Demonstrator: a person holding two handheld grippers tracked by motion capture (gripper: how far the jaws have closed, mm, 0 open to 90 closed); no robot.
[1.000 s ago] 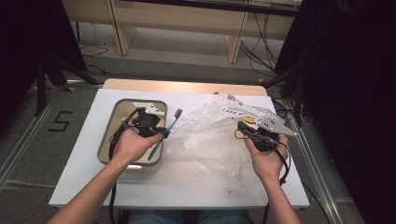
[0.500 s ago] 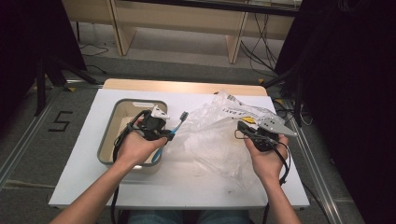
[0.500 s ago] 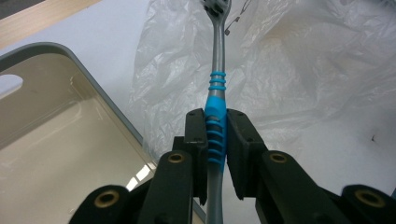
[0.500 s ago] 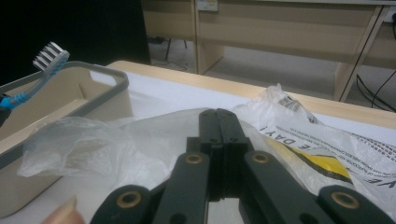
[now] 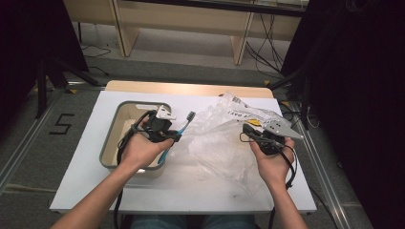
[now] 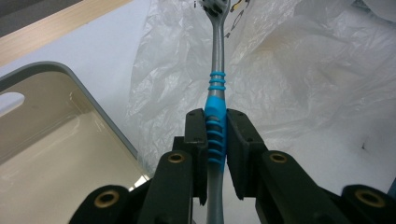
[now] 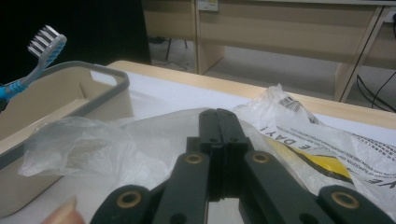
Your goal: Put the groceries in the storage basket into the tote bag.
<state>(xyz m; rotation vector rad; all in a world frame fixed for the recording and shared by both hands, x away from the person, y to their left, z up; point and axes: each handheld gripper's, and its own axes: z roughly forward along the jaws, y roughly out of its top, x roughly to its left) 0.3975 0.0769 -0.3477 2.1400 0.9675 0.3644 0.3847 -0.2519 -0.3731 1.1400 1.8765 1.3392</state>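
A toothbrush (image 5: 184,125) with a grey and blue handle is clamped by its ribbed blue grip in my left gripper (image 5: 174,137), over the right rim of the tray (image 5: 107,143). Its bristle head points toward a crumpled clear plastic bag (image 5: 215,143). In the left gripper view the toothbrush (image 6: 217,79) runs straight up from the left gripper (image 6: 216,123) over the bag (image 6: 303,84). My right gripper (image 5: 246,129) is shut at the bag's right side. In the right gripper view, the right gripper (image 7: 218,114) pinches the film, and the bag (image 7: 299,135) shows yellow and black print.
The beige tray with a grey rim (image 7: 116,79) lies on the left of the white table (image 5: 86,181), with nothing visible inside it. A wooden edge (image 5: 191,88) borders the table's far side. Desks and cables stand on the floor beyond.
My left gripper has carried the toothbrush rightward, from over the tray to its right rim beside the bag. The right gripper has stayed in place.
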